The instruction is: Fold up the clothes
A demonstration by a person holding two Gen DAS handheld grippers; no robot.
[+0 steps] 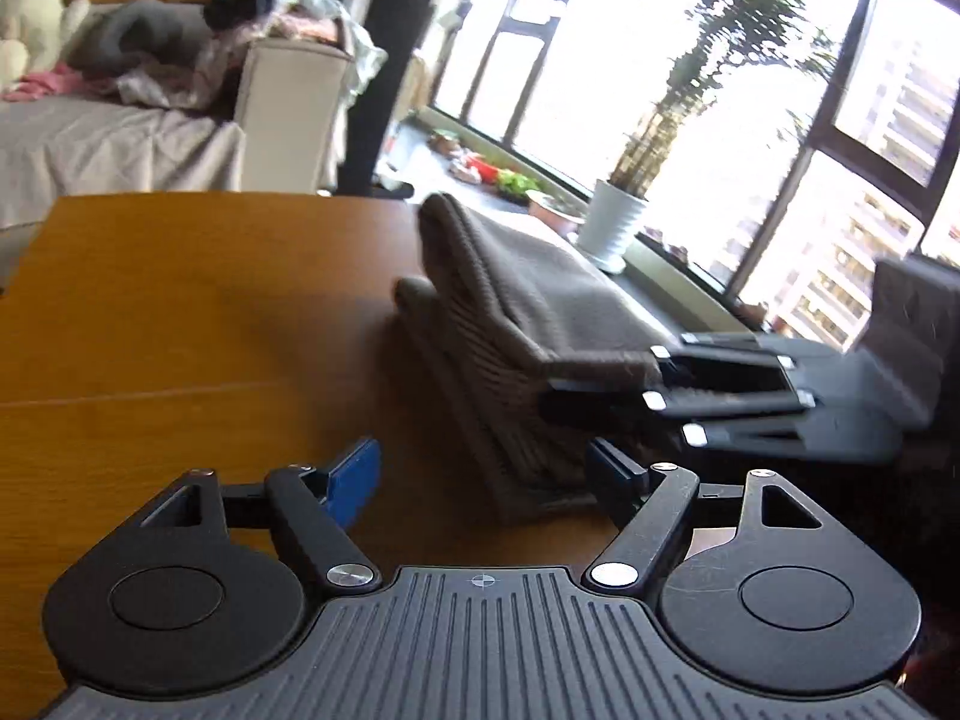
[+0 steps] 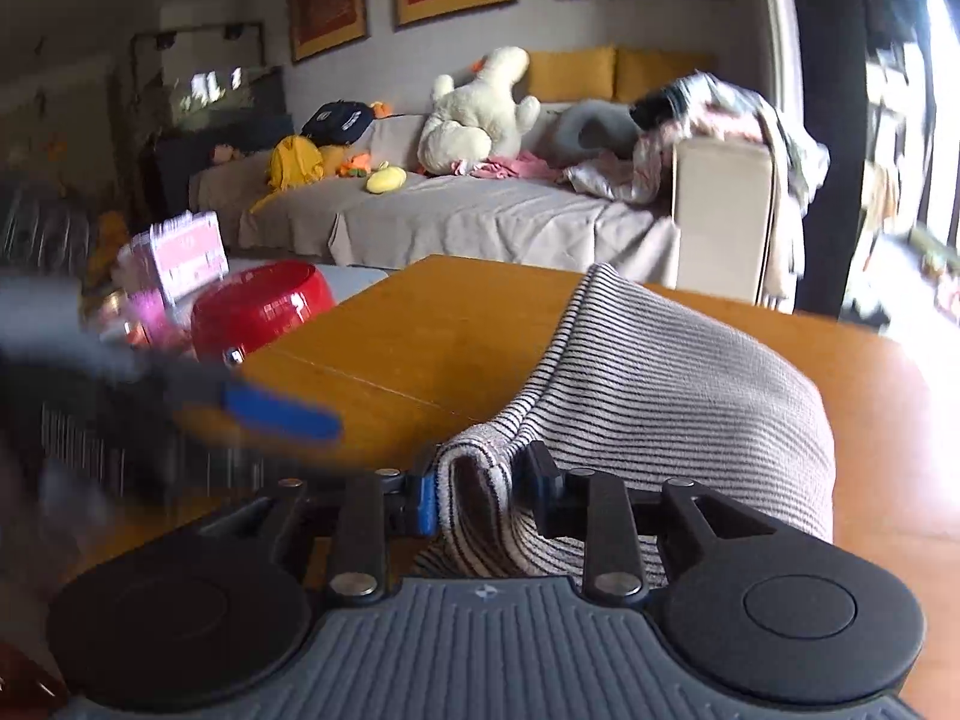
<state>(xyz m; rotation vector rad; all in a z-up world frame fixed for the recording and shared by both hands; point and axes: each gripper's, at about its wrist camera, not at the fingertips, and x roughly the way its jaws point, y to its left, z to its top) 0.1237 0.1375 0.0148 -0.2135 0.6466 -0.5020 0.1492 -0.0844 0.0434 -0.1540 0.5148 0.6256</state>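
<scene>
A living room with a sofa (image 2: 480,210) draped in grey cloth lies beyond a wooden table (image 1: 180,312) where the work is going on. The striped garment (image 2: 672,378), grey with thin dark lines, lies in a folded heap on the table ahead of both tools. The right gripper (image 2: 480,489) is clamped on a bunched edge of it, the cloth squeezed between the blue pads. The left gripper (image 1: 486,468) stands open with nothing between its jaws; the heap lies just ahead and to its right, its near edge by the right-hand finger.

To the left of the right gripper a red bowl (image 2: 264,306) sits off the table edge; its contents cannot be seen. Beside it a pink box (image 2: 186,252) carries print too blurred to read. Beyond the garment in the left wrist view, a white ribbed pot (image 1: 612,219) holds a tall plant by the window.
</scene>
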